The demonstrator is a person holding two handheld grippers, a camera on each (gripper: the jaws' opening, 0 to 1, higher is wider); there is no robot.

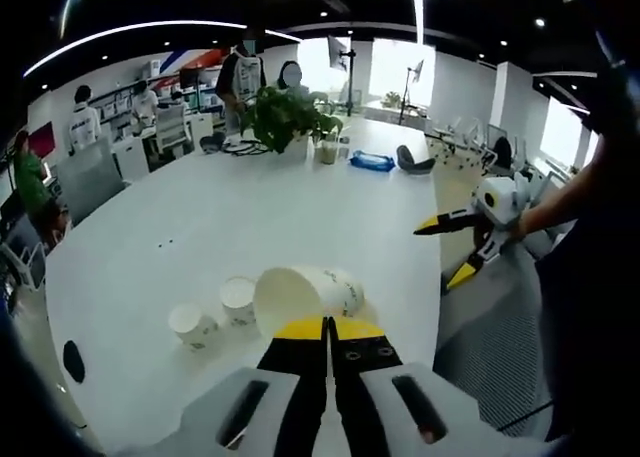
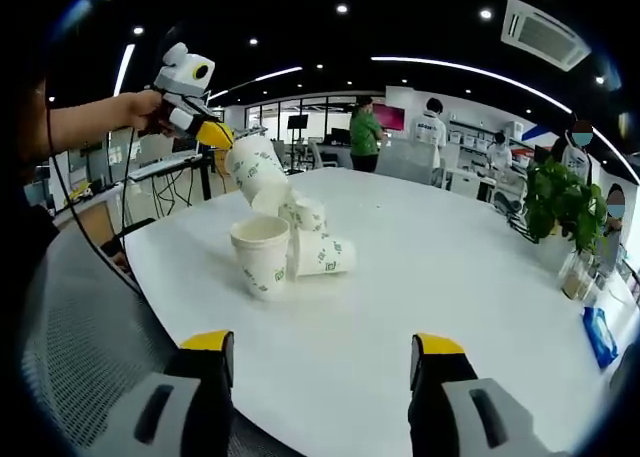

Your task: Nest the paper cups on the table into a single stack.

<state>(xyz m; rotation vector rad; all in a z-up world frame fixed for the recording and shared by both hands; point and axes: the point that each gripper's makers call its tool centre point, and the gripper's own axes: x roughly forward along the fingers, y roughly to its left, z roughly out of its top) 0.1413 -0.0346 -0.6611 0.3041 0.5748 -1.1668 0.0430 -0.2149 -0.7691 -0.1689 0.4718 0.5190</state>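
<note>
An open office with ceiling strip lights surrounds a large white desk (image 1: 200, 227); in the left gripper view a potted plant (image 1: 285, 117) stands at its far end and several people stand or sit beyond. The left gripper (image 1: 327, 329) has its yellow-tipped jaws pressed together on the rim of a held paper cup (image 1: 305, 297), which is tipped with its mouth to the left of the picture. Two small cups (image 1: 215, 315) stand on the desk just beside it. The right gripper (image 1: 455, 245) comes in from the right edge, well apart from the cups and holding nothing.

In the right gripper view the same desk (image 2: 450, 277) stretches away. The right gripper (image 2: 322, 355) hangs released, its jaws wide apart above bare desk. Across from it the left gripper (image 2: 212, 134) grips the held paper cup (image 2: 255, 172) above the group: an upright cup (image 2: 262, 254) nearest, a cup lying on its side (image 2: 325, 257) touching it, and another cup (image 2: 303, 214) behind.

The nesting looks barely begun: I judge one cup lifted and three loose. Whether the held cup already has another inside cannot be told.
</note>
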